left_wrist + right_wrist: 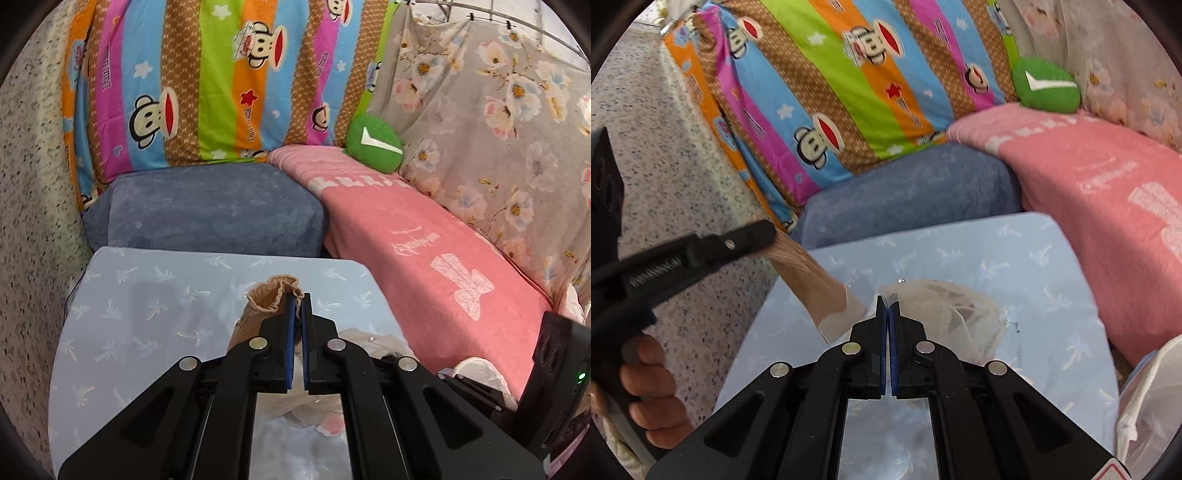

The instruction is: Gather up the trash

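Note:
My left gripper (297, 299) is shut on the cuff of a tan stocking (271, 295) and holds it above a light blue pillow (147, 295). In the right wrist view the left gripper (764, 230) comes in from the left with the stocking (809, 273) hanging down from it. My right gripper (888, 301) is shut on a white mesh fabric piece (945, 306) that lies on the light blue pillow (1052, 325). The white piece shows faintly behind the left fingers (365, 336).
A blue-grey cushion (214, 206), a pink towel (424, 240), a striped monkey-print quilt (207, 81), a green round cushion (373, 142) and a floral sheet (498, 122) surround the pillow. A white plastic bag (1148, 406) sits at the right edge.

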Tool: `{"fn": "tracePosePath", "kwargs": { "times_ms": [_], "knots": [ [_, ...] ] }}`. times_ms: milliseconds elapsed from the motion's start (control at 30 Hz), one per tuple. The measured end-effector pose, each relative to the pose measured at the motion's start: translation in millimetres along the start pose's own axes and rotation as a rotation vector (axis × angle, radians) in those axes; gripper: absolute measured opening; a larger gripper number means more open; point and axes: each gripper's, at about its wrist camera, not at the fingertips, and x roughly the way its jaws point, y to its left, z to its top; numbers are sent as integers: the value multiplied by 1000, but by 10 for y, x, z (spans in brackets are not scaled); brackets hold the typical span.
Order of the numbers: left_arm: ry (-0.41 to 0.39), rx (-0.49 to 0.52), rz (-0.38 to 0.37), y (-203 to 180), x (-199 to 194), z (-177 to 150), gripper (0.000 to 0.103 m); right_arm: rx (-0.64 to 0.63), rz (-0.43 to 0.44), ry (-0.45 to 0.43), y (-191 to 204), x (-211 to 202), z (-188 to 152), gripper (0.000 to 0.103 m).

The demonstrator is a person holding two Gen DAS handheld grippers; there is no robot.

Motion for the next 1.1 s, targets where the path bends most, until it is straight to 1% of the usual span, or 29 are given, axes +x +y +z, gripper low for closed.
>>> {"fn": "tracePosePath", "kwargs": {
  "times_ms": [267,533,667,833,1100],
  "knots": [
    [-43,43,-41,-353,-305,-13,3,-10,3,-114,49,-721,122,1],
    [-51,95,-92,-734,-457,-100,3,16,-32,-194,-174,-1352,60,1],
    [-41,127,-124,-967,-474,-183,3,42,-59,-222,-377,-1625,-4,1],
    [-20,171,-169,-1306,-436,-292,3,81,-104,-244,-671,-1870,-83,1],
    [46,245,-255,-1865,-261,-484,3,173,-199,-268,-1327,-2259,-301,1]
  ]
}}
